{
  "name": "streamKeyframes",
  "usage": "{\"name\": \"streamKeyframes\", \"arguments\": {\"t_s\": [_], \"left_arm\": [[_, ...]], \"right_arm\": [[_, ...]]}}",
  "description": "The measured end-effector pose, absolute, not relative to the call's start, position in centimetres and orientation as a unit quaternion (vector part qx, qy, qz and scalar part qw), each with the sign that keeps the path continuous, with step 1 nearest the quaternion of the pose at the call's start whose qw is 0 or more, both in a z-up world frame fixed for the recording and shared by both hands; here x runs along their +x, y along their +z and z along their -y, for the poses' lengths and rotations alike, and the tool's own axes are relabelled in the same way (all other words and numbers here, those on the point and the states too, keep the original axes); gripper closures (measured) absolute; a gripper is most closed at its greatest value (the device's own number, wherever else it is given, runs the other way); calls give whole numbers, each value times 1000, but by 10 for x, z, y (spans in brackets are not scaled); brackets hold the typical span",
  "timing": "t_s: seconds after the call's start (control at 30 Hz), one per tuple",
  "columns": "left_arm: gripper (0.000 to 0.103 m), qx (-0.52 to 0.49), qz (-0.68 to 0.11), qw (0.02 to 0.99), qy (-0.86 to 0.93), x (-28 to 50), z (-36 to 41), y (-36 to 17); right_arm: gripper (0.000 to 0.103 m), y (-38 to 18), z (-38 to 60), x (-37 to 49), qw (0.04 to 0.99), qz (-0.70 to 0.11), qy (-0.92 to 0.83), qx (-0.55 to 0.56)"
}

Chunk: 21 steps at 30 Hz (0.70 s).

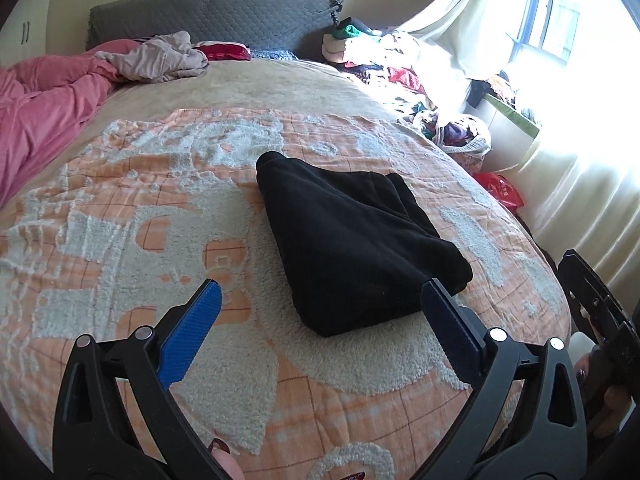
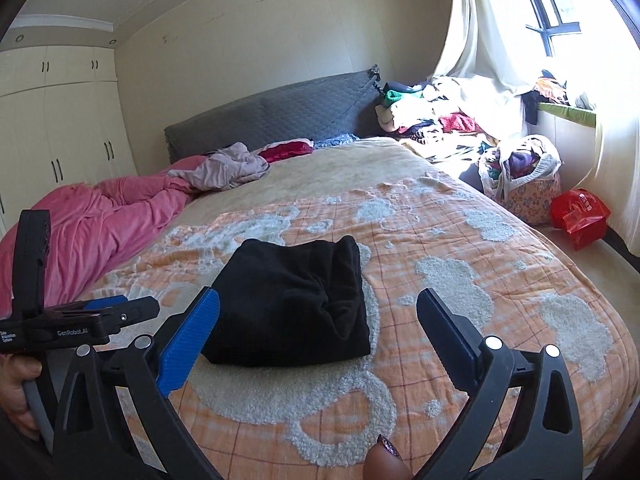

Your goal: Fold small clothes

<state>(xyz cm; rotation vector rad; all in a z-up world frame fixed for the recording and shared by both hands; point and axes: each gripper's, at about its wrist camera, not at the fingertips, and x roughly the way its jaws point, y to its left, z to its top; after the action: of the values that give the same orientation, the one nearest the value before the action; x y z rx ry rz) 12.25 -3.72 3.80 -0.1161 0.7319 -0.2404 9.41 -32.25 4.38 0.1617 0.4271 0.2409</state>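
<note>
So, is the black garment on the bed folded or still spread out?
Folded. The black garment lies on the orange blanket as a compact bundle with stacked layers visible at its edge; neither tool touches it.

Black garment (image 1: pixel 352 236) on orange-checked, white-patterned blanket (image 1: pixel 120 208); pink quilt (image 1: pixel 44 116).

Black-framed left gripper (image 1: pixel 322 294) and right gripper (image 2: pixel 318 304), blue ribbed pads, silver pivot screws.

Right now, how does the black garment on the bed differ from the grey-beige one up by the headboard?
The black garment is folded into a compact block; the grey-beige garment lies crumpled and loose. The black one sits on the orange patterned blanket near both grippers; the grey-beige one lies far off beside the pink duvet. Neither is held.
</note>
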Motion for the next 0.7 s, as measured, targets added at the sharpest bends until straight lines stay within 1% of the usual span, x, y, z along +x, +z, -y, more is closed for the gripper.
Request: {"name": "streamKeyframes", "arguments": {"t_s": [0.37,0.6,0.7], "left_arm": [[10,-41,-357,927,-107,80,22,13],[10,-52,-369,923,-99,63,10,-13],[10,-60,-373,921,-97,61,6,-22]], "right_arm": [[5,22,304,55,972,-217,89,25],[5,-14,302,49,962,-261,73,28],[5,-31,297,45,962,-266,59,22]]}}
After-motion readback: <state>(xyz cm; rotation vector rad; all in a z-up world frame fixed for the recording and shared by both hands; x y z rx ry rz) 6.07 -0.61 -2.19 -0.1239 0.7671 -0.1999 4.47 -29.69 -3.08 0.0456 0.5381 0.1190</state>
